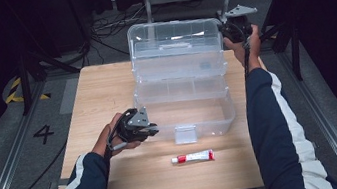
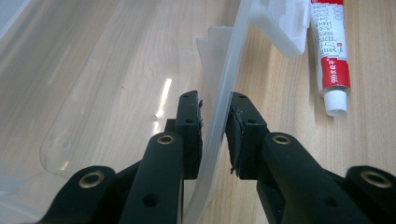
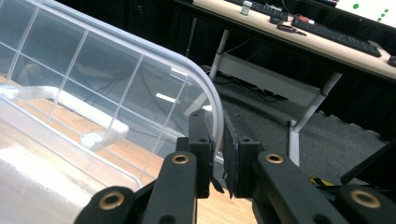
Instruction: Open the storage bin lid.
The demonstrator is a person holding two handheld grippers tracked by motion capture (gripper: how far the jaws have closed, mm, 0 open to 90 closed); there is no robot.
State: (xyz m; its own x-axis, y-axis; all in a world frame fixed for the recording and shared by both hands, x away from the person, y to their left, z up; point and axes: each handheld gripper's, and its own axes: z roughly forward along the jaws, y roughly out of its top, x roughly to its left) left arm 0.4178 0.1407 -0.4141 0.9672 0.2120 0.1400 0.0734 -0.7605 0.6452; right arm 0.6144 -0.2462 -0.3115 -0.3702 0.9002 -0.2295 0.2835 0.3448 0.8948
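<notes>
Clamping box front wall (image 2: 219, 107): left gripper (image 2: 215, 122); right gripper (image 3: 218, 140) clamped on raised lid's rim (image 3: 205, 88); tube (image 1: 193, 157) nearby.

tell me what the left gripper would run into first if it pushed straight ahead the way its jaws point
Probably more of the clear plastic box's front wall, which the left gripper already clamps; that wall runs on ahead between the jaws toward the white latch. Depth is hard to judge.

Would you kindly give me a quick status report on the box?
Left gripper clamped on box front wall. Right gripper clamped on raised lid edge. Tube lying in front, clear.
</notes>
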